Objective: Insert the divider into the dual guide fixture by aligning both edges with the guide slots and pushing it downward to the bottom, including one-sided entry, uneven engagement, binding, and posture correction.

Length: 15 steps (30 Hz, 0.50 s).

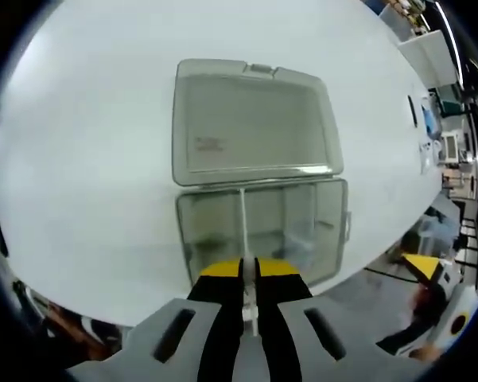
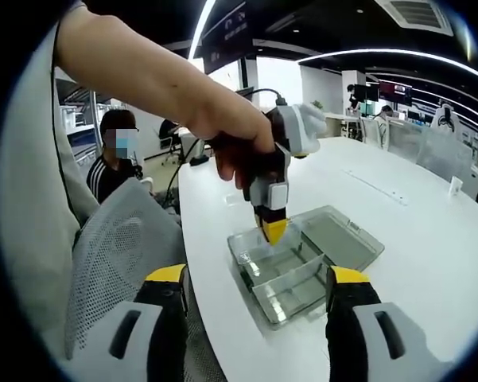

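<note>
1. On the white table (image 2: 429, 263) lies a clear plastic box (image 2: 282, 274) with its hinged lid (image 2: 342, 237) thrown fully open and lying flat beside the tray; in the left gripper view the lid (image 1: 253, 121) lies beyond the tray (image 1: 262, 231).
2. In the left gripper view, the left gripper (image 1: 248, 274) has its yellow-tipped jaws drawn close together on the thin, pale divider (image 1: 243, 227), which stands on edge and runs from the jaw tips into the tray toward the hinge side.
3. The divider sits roughly mid-width in the tray (whether both edges are seated in the guide slots cannot be told).
4. In the right gripper view, a person's hand (image 2: 239, 147) holds the left gripper (image 2: 272, 229) pointing straight down over the near-left part of the box, its yellow tips at the tray's rim.
5. The right gripper (image 2: 256, 286) hangs apart from the box with its jaws spread wide and nothing between them.
6. Beside the table stands a grey mesh chair (image 2: 123, 255); a seated person (image 2: 115, 163) shows behind it.
</note>
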{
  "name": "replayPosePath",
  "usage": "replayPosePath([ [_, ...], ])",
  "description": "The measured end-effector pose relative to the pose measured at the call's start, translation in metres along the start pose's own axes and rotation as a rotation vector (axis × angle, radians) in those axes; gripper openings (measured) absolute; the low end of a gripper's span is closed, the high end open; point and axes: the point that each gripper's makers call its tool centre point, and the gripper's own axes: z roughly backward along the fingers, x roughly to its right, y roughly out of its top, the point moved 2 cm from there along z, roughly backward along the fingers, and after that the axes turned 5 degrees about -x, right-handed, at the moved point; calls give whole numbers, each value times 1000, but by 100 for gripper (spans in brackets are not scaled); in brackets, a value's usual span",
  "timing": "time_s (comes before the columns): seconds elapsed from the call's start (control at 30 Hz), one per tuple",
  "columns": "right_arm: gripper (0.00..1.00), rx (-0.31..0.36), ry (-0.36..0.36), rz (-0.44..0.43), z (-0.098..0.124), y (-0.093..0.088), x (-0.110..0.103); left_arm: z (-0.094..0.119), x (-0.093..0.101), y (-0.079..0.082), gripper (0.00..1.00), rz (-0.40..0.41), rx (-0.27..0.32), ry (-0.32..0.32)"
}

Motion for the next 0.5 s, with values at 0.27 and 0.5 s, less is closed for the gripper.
replayPosePath([
  [0.27,67,0,1,-1,0,0,0,0,3,1,2,-36,-16,47],
  [0.5,67,1,0,-2,0,1,0,1,2,2,1,-65,-32,65],
])
